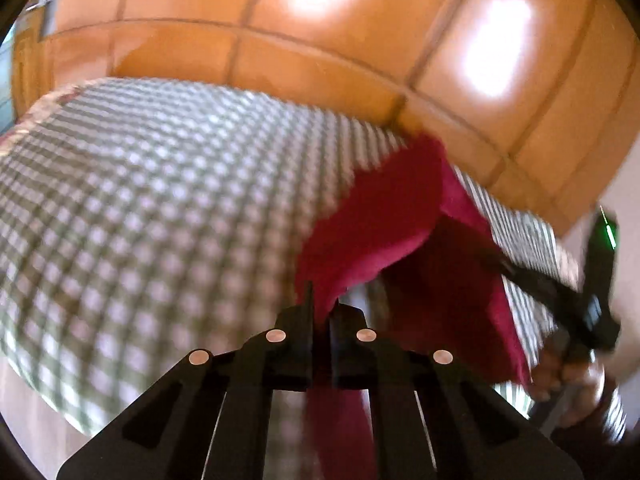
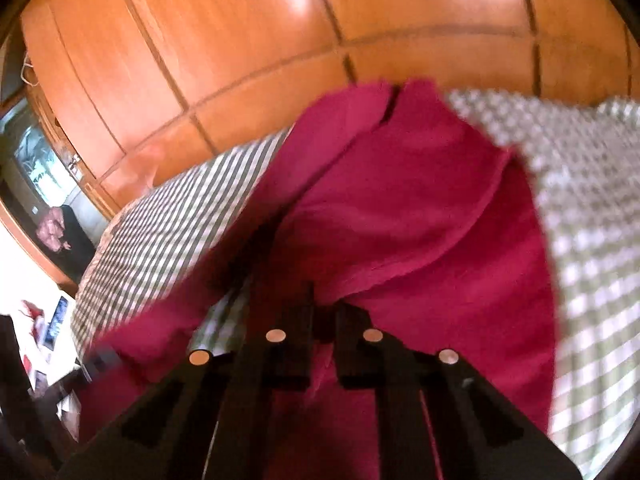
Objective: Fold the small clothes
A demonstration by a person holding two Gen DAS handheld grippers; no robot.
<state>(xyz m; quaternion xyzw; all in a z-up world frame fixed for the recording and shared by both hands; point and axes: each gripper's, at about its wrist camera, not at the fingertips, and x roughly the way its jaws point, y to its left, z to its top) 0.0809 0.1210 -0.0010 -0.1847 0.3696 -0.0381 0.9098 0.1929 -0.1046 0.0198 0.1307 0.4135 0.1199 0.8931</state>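
Note:
A crimson garment [image 1: 384,216] hangs lifted above the checked bed cover [image 1: 160,200]. My left gripper [image 1: 322,312] is shut on one edge of it, and the cloth runs down between the fingers. In the right wrist view the same crimson garment [image 2: 400,208] fills the middle, draped and creased. My right gripper [image 2: 324,320] is shut on another edge of it. The right gripper [image 1: 576,300] also shows at the right edge of the left wrist view, held by a hand [image 1: 568,376]. Both views are blurred.
The green-and-white checked cover [image 2: 592,184] spreads over the bed. Orange wooden wardrobe panels [image 1: 320,12] stand behind it. At the left of the right wrist view are a doorway [image 2: 36,168] and scattered items on a pale floor [image 2: 44,332].

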